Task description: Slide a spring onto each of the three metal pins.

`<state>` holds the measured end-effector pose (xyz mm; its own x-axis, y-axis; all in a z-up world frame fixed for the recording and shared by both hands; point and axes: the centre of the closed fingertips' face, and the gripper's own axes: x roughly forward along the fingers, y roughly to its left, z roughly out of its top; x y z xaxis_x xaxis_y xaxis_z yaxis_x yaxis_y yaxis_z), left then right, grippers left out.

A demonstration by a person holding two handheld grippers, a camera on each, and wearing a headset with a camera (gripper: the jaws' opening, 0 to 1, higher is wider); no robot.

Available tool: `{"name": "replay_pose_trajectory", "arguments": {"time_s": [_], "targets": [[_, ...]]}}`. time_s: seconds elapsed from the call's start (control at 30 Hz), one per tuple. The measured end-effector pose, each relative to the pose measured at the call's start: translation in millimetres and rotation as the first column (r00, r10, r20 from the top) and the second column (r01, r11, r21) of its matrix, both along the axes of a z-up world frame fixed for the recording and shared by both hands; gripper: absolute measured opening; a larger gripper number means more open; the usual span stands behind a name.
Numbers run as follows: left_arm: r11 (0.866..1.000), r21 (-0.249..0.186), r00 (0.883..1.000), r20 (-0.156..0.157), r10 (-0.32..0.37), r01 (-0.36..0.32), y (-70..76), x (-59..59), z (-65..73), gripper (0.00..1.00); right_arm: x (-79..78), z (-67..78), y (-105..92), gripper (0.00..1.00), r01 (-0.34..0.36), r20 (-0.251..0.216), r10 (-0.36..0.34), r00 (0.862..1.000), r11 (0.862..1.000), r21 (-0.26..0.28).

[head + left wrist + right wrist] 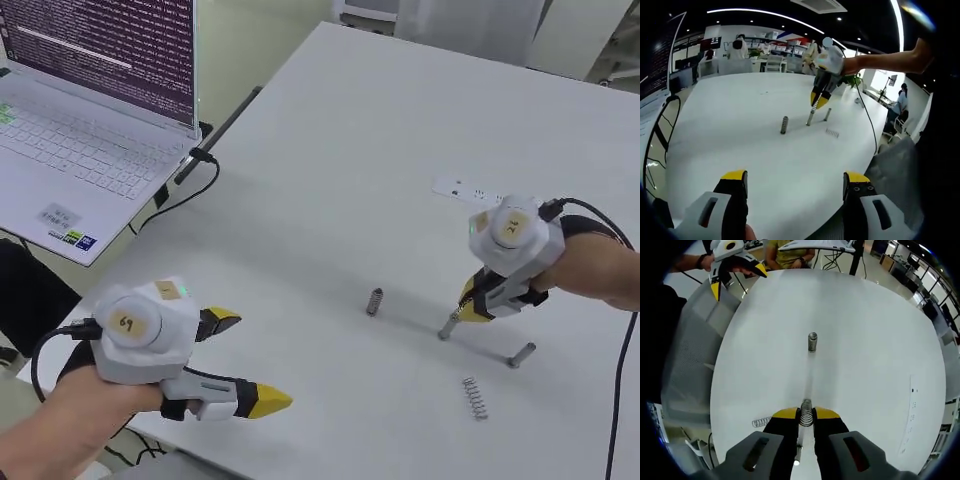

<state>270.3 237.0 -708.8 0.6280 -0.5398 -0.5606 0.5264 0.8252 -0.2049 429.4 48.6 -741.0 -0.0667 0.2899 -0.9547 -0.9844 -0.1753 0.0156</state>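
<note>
While pinching a small coiled steel spring (806,419) in the narrowed right hand-held gripper (470,303) at 3 o'clock, props a slim grey metal pin (449,326) tilted on the white worktop (350,180), likely for threading. Holds the left hand-held gripper (248,360) wide, empty, at 8 o'clock.

Stock list, by material and finish:
- large white table top (330,180): smooth, matt laminate look
- upright grey metal pin (374,301): dull bare metal
- coiled spring (806,417): bright, glossy wire
- left gripper (258,360): smooth white plastic shell, black plastic jaws, yellow matt tips
- white laptop (90,150): satin casing
</note>
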Motion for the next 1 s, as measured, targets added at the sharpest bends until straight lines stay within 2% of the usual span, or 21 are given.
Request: {"name": "replay_pose_trajectory", "arguments": {"time_s": [0.23,0.33,0.43,0.5,1.0], "targets": [[1.000,0.000,1.000,-0.001,0.003,-0.003,1.5,1.2,-1.1,0.75,0.3,-9.1,-0.4,0.08,-0.019,0.004,0.019,1.000,1.000,-0.019],[1.000,0.004,1.000,-0.004,0.000,0.000,1.1,0.4,-1.6,0.75,3.1,-15.2,-1.3,0.08,-0.013,-0.001,0.013,1.000,1.000,-0.022],[1.000,0.002,1.000,-0.006,0.003,-0.003,1.4,-0.2,-1.7,0.75,4.0,-14.9,0.0,0.09,0.004,-0.009,-0.004,1.000,1.000,-0.017],[1.000,0.002,1.000,-0.007,0.004,-0.004,2.2,-0.5,-2.7,0.75,2.5,-17.0,-1.5,0.09,-0.011,-0.006,0.011,1.000,0.999,-0.033],[1.000,0.004,1.000,-0.015,0.015,-0.014,6.1,-0.8,-3.7,0.74,2.9,-35.5,3.4,0.09,-0.034,-0.004,0.034,0.999,0.998,-0.056]]}}
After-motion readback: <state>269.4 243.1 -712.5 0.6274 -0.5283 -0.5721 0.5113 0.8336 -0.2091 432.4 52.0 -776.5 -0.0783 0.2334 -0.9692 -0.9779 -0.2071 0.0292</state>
